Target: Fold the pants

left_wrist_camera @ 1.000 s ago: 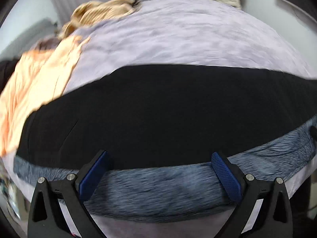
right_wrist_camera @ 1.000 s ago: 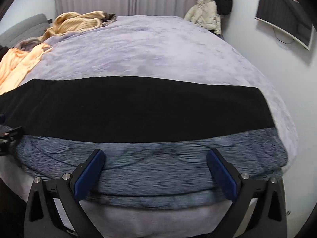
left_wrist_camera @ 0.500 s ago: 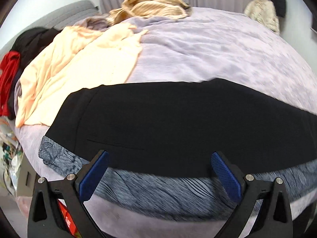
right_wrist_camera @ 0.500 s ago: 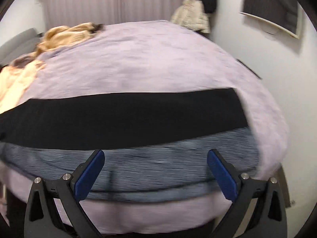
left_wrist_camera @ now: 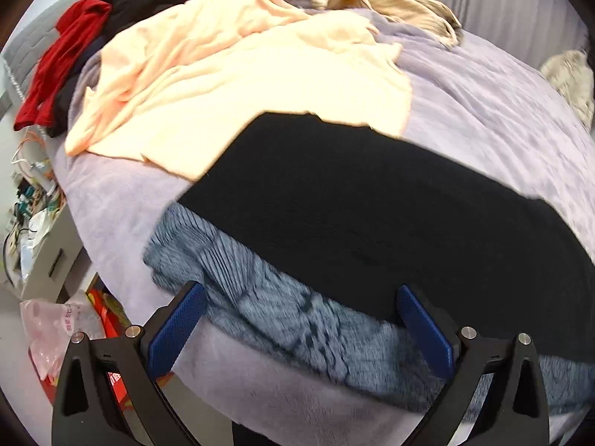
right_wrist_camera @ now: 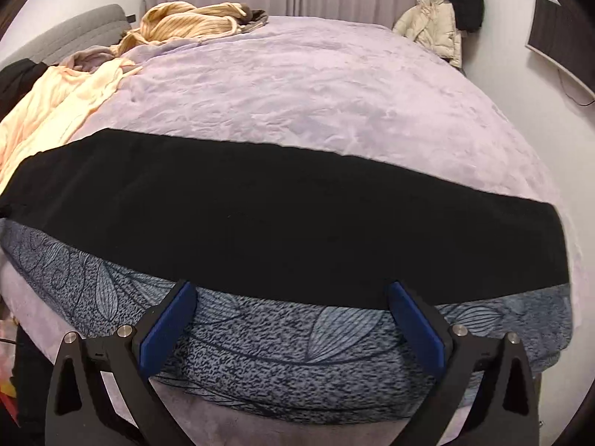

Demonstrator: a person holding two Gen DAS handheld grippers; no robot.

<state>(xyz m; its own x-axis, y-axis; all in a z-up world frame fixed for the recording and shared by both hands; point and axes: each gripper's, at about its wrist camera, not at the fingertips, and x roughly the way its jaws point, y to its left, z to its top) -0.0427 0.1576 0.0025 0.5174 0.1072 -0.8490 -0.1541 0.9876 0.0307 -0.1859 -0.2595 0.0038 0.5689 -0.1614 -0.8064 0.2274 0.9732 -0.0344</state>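
While both sets of tongs, left tongs (left_wrist_camera: pixel 297 319) and right tongs (right_wrist_camera: pixel 293 316), hover wide apart and hold nothing, black pants (right_wrist_camera: pixel 282 223) lie flat across the near part of a bed (right_wrist_camera: pixel 316 89), over a blue patterned blanket (right_wrist_camera: pixel 260 349). A peach cloth (left_wrist_camera: pixel 230 74) lies far left.

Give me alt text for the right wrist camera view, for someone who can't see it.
Black pants lie flat in a long band across a lavender bed, overlapping a blue-grey leaf-patterned blanket along the near edge. The open right gripper hangs over that blanket, holding nothing. A peach garment and a tan knit lie at far left.
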